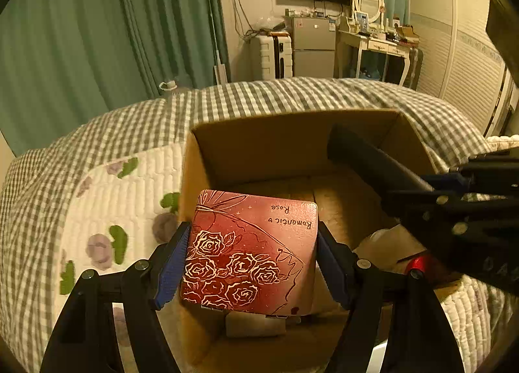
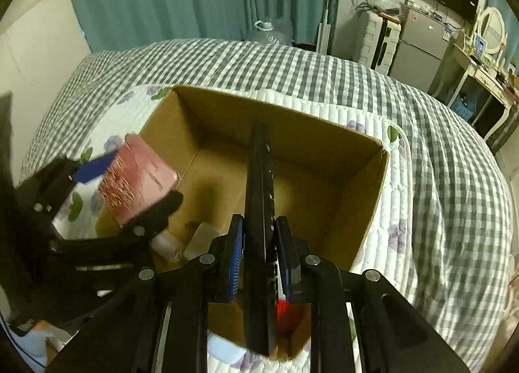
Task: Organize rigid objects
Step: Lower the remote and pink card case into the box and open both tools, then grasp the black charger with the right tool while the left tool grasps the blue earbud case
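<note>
1. The left gripper [image 1: 251, 262] has its fingers [image 1: 172, 262] pressed against both sides of a red rose-printed tin [image 1: 249, 253] lettered "Romantic Rose", carrying it flat over the near-left corner of the cardboard box [image 1: 292, 133].
2. The right gripper [image 2: 259, 253] has its fingers [image 2: 235, 253] narrowed tight on a slim black remote control [image 2: 258, 185], held on edge and pointing into the box.
3. My judgement: lower each item until it rests on the box floor before spreading the fingers, tin first, keeping it level so it does not tip.
4. Small items already lie at the near end of the box: a pale rectangular block [image 2: 202, 240], a whitish piece [image 2: 167, 245], something red [image 2: 287, 309]. They may sit under the tin.
5. The two grippers are near each other above the box; they could knock together.
6. The box rests on a floral quilt [image 1: 123, 198] over a checked bedcover [image 2: 454, 178].
</note>
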`<state>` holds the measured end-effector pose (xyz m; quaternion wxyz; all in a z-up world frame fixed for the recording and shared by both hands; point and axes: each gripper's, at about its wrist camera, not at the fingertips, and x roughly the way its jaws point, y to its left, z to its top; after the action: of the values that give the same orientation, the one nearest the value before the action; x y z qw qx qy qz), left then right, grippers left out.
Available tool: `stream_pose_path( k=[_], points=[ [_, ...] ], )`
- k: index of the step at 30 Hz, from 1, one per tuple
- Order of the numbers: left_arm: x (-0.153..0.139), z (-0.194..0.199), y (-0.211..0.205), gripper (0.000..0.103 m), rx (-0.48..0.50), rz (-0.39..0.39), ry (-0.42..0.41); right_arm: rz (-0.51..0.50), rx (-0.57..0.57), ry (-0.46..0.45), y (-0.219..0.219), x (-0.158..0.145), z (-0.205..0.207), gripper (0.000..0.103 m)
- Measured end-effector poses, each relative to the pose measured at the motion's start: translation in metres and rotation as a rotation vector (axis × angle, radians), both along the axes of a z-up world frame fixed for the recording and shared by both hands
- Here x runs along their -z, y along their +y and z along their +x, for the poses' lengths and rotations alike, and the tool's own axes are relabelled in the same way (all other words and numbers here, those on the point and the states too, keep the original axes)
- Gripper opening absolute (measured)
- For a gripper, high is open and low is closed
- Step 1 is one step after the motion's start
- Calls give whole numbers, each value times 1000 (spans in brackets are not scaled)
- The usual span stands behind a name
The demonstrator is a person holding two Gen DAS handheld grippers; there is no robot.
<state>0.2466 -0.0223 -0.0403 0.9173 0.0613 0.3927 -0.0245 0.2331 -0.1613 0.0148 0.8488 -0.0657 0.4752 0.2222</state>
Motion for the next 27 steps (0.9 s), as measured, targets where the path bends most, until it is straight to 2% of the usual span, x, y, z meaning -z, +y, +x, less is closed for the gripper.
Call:
stream_pose_path(
  k=[7,9,11,17,20,22,24,26,27],
  points=[
    [0,-2,-8,77,26,-10,-4,26,-1,-51,0,-2,6,20],
    [-4,-6,-7,84,20,-22,-4,60,-6,-43,-1,-6,4,23],
    [-15,-13,-4,91,1,-22,-28,65,15,-64,-6,-16,0,40],
    [-67,-53,3,99,-11,-41,-86,40,45,-143,-21,-62,-31,44],
    [-98,-83,5,103,-6,-18,-138,41,61,-191,-34,-94,-58,59],
    [-116,-103,5,103,-6,-6,-166,38,66,-221,-38,-111,-75,63],
    [-130,-121,6,103,-9,-7,-184,25,70,-253,-43,-128,-97,70],
    [-140,-136,8,103,-9,-8,-194,11,72,-277,-46,-141,-119,81],
    [-144,-144,8,103,-13,-7,-200,8,74,-285,-47,-143,-127,83]
  ],
)
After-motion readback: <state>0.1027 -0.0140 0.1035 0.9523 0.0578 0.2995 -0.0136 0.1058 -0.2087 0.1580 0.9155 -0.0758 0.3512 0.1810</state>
